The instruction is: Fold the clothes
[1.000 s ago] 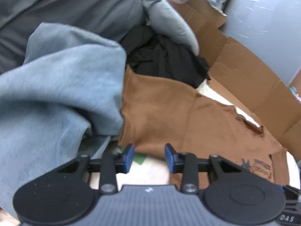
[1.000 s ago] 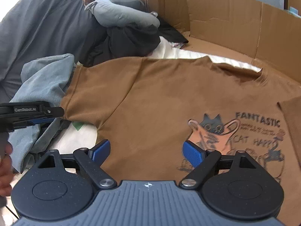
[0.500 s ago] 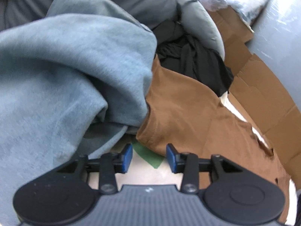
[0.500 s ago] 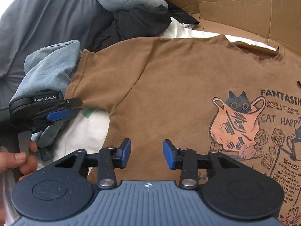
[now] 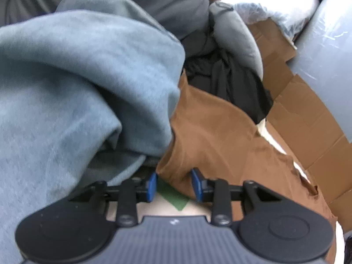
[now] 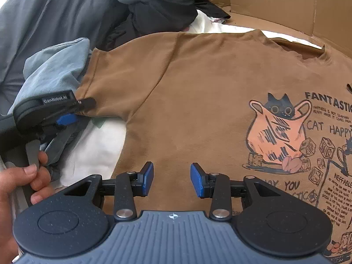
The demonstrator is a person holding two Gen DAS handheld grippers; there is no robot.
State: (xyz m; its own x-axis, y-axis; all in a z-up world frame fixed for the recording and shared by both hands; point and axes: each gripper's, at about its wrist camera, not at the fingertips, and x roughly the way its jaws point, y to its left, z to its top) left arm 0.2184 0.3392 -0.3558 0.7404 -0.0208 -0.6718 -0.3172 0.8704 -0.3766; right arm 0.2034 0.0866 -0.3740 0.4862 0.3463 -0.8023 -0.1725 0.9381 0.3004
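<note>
Left wrist view: the left gripper point(image 5: 173, 183) is closing its blue jaws around the sleeve edge of the brown cotton T-shirt with a cat print point(image 5: 211, 132), with a gap left. A big grey-blue sweatshirt point(image 5: 77, 83) lies on the left. The shirt lies flat on the white sheet point(image 6: 94, 145). The right gripper point(image 6: 172, 179) hangs over the shirt's near hem, jaws apart, gripping nothing.

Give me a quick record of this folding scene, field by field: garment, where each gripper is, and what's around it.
garment: brown T-shirt, spread flat, cat print up
left gripper: at the sleeve hem, jaws closing, sleeve edge between them
right gripper: over the shirt's lower side, jaws apart
beside shirt: grey-blue sweatshirt, bunched against the sleeve
behind: black garment, cardboard wall
surface: white sheet
</note>
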